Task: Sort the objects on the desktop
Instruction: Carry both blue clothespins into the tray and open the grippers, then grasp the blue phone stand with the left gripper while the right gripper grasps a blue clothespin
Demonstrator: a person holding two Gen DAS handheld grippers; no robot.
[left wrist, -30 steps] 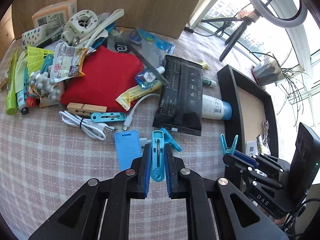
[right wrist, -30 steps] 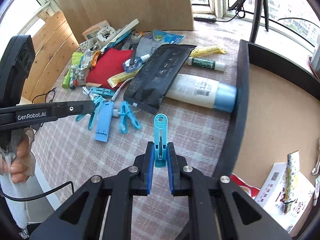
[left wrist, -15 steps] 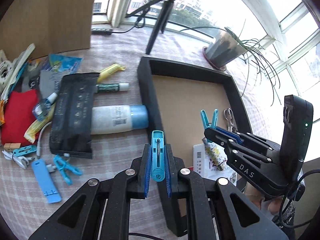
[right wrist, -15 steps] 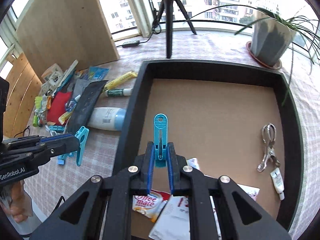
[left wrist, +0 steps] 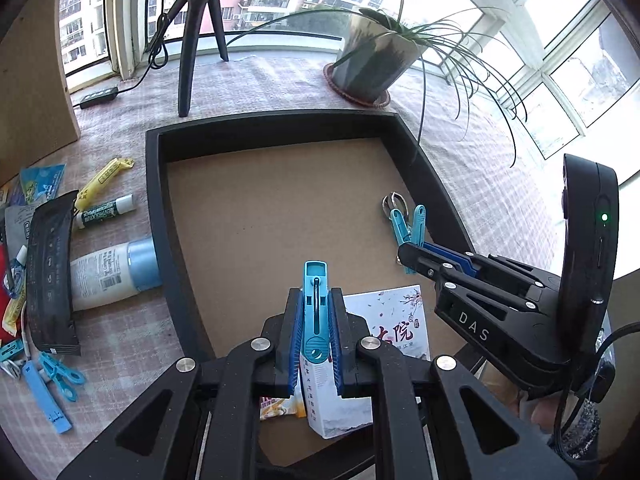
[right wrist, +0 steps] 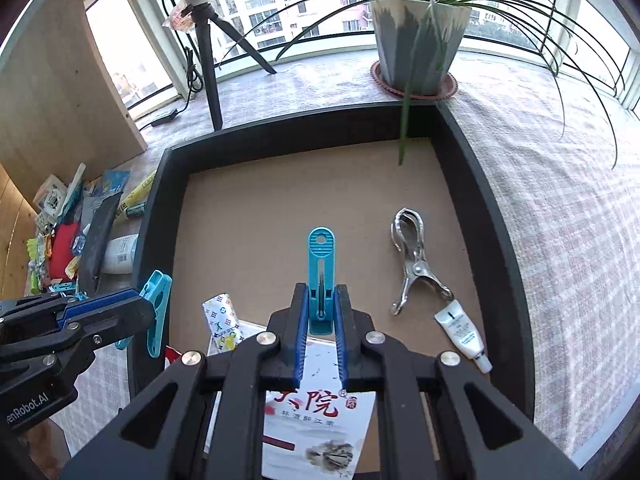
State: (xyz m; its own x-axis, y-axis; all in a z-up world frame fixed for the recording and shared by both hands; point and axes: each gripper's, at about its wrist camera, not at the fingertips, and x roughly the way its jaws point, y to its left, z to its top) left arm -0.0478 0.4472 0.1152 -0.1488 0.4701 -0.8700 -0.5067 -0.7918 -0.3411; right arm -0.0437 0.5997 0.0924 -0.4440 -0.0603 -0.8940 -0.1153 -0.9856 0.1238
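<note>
The table point(right wrist: 560, 208) under its pale checked cloth runs past every edge of both views. On it sits the black tray point(left wrist: 154, 208), brown floor inside, its near rim hidden behind the grippers. Left of the tray a heap point(right wrist: 60, 240) of packets is too small and crowded to sort out in the right view; the left view shows a black pouch point(left wrist: 50, 276), a white bottle point(left wrist: 108, 274) touching the tray's outer wall, and loose blue pegs cut by the frame edge.

The left gripper point(left wrist: 314, 344) is closed on a left peg point(left wrist: 315, 308), blue plastic, long and flat with a hole near each end, held upright over the tray's near left part. The right gripper point(right wrist: 320, 340) pinches a right peg point(right wrist: 321, 276) of the same blue, round-holed at the tip, above the tray's near middle. In each view the other gripper's peg shows only as two prongs past the fingers.

Under the grippers lies a white booklet point(right wrist: 320, 412) with red characters, half covered. A steel clamp point(right wrist: 414, 260) lies beside a small white tube point(right wrist: 462, 330), ends nearly touching
</note>
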